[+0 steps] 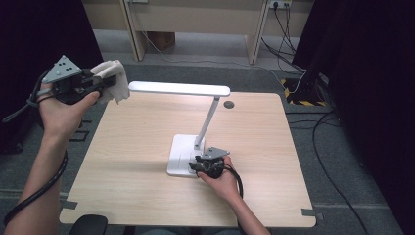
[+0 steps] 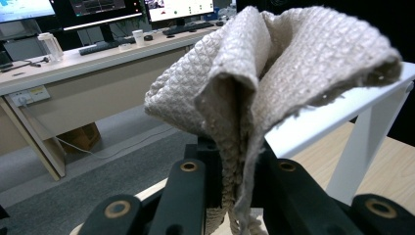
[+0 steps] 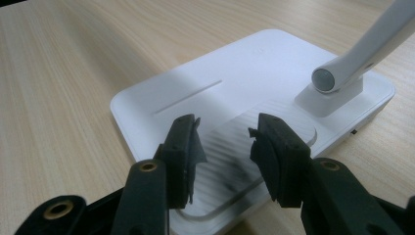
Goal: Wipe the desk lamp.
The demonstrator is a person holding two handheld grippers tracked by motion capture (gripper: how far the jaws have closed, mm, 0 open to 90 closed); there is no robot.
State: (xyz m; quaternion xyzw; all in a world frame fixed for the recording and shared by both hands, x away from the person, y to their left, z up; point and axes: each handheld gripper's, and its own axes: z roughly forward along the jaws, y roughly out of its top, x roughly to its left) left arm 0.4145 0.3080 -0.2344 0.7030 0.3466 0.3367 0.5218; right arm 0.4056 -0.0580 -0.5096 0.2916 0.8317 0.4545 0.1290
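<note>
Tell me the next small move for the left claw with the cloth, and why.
Probably bring the left claw right and a little down so the cloth lands on the near end of the lamp head. The cloth is pinched firmly and hangs just beside that end, off the table edge. The right claw, open, rests over the lamp base, seemingly steadying it for a wipe.

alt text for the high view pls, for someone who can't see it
A white desk lamp stands on a wooden table, with the right gripper resting on its base, jaws open. The left gripper, raised beyond the table's far left corner, is shut on a cream cloth next to the end of the lamp's long head.
</note>
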